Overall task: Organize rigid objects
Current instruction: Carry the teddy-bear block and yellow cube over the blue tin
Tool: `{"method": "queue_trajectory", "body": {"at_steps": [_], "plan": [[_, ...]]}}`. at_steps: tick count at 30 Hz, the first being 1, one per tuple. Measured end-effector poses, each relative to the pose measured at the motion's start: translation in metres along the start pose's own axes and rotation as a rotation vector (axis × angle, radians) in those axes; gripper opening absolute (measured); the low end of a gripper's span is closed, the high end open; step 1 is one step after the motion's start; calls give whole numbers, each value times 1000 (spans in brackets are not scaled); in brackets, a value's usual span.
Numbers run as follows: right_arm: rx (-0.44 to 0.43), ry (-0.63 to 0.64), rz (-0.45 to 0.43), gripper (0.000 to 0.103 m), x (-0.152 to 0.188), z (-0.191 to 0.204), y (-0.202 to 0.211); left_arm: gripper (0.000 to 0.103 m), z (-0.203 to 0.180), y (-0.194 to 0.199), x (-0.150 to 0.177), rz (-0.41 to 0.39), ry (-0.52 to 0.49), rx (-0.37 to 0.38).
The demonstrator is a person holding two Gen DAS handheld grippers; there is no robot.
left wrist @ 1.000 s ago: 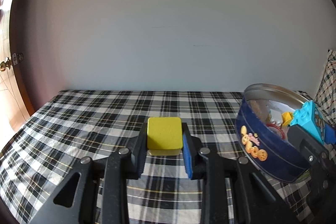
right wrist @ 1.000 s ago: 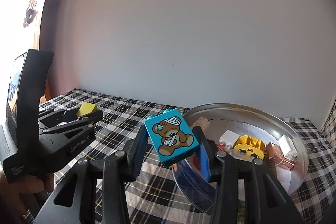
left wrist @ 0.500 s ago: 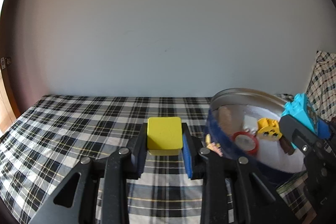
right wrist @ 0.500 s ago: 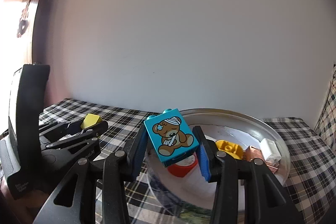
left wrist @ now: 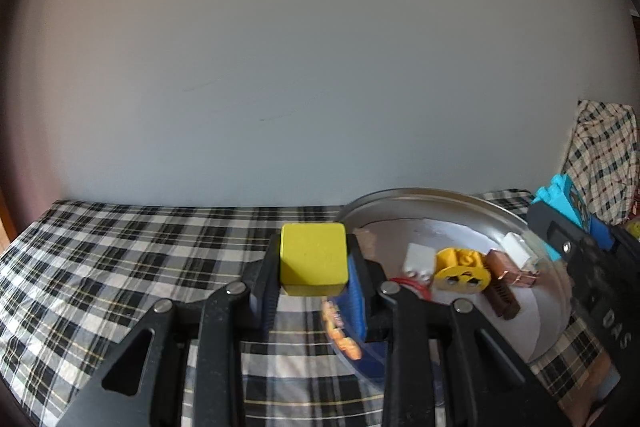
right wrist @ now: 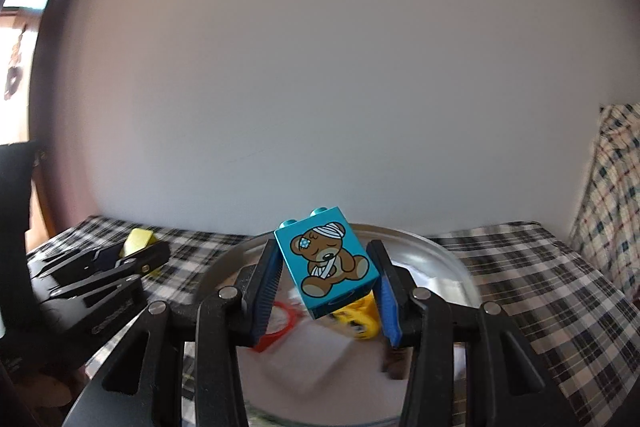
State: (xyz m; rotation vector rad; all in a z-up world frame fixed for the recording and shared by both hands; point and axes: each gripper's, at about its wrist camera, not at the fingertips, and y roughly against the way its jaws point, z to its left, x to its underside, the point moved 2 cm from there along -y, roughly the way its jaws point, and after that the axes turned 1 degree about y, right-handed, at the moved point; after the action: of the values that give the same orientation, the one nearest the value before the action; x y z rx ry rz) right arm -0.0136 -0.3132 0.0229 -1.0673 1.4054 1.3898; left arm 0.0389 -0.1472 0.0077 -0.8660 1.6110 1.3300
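The yellow block (left wrist: 313,258) sits clamped between the jaws of the left gripper (left wrist: 314,277), held in the air above the checked cloth (left wrist: 120,267) just beside the near-left rim of the round metal tin (left wrist: 440,193). The tin stands toward the right side of the cloth, its blue wall with orange print facing the left gripper.

The right gripper (right wrist: 326,277) has its jaws closed on a turquoise brick (right wrist: 326,261) printed with a bandaged bear, tilted a little to one side and held above the tin's open mouth, over its near half. From the left wrist view that brick (left wrist: 560,197) shows at the tin's far-right rim.

Inside the tin lie a yellow round-faced piece (left wrist: 462,269), a white brick (left wrist: 420,257), a brown ribbed piece (left wrist: 502,297), another small white block (left wrist: 520,249) near the right wall, and a red ring (right wrist: 280,323) toward the left. A copper-coloured bit shows beside the brown one, too blurred to name.

A checked pillow (right wrist: 612,195) leans against the wall at the cloth's far-right corner.
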Motion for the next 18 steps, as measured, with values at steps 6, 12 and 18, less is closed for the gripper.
{"method": "queue_trajectory", "body": {"at_steps": [6, 12, 18], "plan": [[75, -48, -7, 46, -5, -37, -2, 28, -25, -8, -1, 12, -21, 35], [151, -50, -10, 46, -7, -60, -8, 28, -41, -24, 0, 64, -13, 83], [191, -67, 11, 46, -8, -76, -22, 28, -65, -42, 2, 106, -48, 89]]}}
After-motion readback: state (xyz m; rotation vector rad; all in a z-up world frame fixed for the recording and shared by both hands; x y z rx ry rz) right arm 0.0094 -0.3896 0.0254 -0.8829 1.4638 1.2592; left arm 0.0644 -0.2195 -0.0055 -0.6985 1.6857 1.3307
